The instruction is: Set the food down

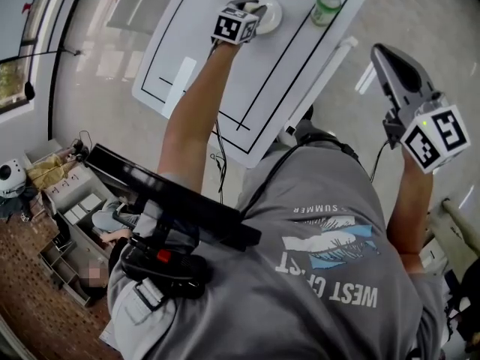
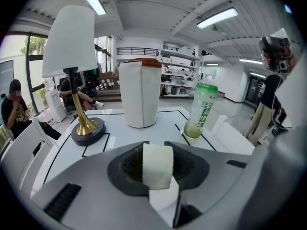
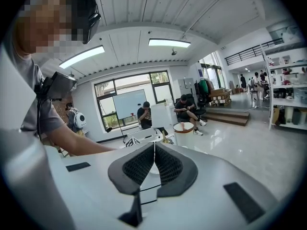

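My left gripper (image 1: 250, 7) reaches over the white table (image 1: 225, 81), just above a small white plate (image 1: 270, 17). In the left gripper view, the left gripper (image 2: 158, 163) is shut on a pale, cylindrical piece of food (image 2: 157, 174) that stands upright between the dark pads. My right gripper (image 1: 381, 52) is held up off the table's right side over the floor. Its jaws (image 3: 154, 164) are pressed together with nothing between them.
A green drink bottle (image 1: 326, 7) (image 2: 201, 110) stands right of the plate. A white canister with a brown lid (image 2: 139, 92) and a brass lamp with a white shade (image 2: 76, 71) stand further back. Black lines mark the tabletop. People sit in the background.
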A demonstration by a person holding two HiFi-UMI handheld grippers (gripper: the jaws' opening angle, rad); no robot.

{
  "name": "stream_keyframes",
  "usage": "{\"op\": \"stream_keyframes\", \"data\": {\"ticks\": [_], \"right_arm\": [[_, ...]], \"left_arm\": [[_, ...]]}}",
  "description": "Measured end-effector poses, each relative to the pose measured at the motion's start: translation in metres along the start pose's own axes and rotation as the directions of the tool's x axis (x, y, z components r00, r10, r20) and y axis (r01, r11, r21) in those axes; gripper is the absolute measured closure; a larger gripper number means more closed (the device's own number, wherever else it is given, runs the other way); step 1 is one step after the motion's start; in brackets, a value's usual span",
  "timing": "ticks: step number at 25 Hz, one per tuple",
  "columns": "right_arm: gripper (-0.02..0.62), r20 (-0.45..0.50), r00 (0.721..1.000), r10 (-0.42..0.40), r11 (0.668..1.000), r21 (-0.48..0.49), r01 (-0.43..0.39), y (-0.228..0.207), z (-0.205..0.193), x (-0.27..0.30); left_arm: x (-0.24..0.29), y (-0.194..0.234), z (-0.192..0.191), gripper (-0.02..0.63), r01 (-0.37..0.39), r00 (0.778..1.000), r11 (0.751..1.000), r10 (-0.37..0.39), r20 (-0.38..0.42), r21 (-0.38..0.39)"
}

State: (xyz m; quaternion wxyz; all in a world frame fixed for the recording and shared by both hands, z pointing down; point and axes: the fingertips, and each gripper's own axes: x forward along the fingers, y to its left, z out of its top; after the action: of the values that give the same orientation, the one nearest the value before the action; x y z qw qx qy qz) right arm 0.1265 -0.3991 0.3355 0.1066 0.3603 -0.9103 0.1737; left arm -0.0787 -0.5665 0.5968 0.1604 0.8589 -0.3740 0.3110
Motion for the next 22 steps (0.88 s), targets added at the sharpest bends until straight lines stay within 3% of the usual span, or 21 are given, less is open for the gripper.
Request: {"op": "stream_keyframes", "data": {"ticks": [7,13,17,22], "right_arm": [[0.588,-0.013,1.000,-0.015,1.000,0.006,0.015,-0.013,-0.004,0.002],[0.588,-0.024,0.999,-0.021,1.000,0.011,0.021,-0.018,-0.004,0.004],[0.588,-0.034,0.999,-0.019,1.000,0.016,0.020,-0.021,-0.007,0.008],[0.588,-0.041,0.999,-0.015,1.000,0.018,0.016,-0.025,-0.010,0.012]], "left_arm": [[0.023,0.009,-0.017,0.505,-0.017,0.996,0.996,0.026,-0.091,0.093],[0.035,0.012,-0.021,0.505,-0.022,0.989,0.973,0.055,-0.135,0.231],[0.042,0.012,-0.026,0.505,-0.020,0.982,0.937,0.084,-0.170,0.348],[0.049,0.013,-0.034,0.505,-0.013,0.964,0.868,0.142,-0.224,0.496]]}}
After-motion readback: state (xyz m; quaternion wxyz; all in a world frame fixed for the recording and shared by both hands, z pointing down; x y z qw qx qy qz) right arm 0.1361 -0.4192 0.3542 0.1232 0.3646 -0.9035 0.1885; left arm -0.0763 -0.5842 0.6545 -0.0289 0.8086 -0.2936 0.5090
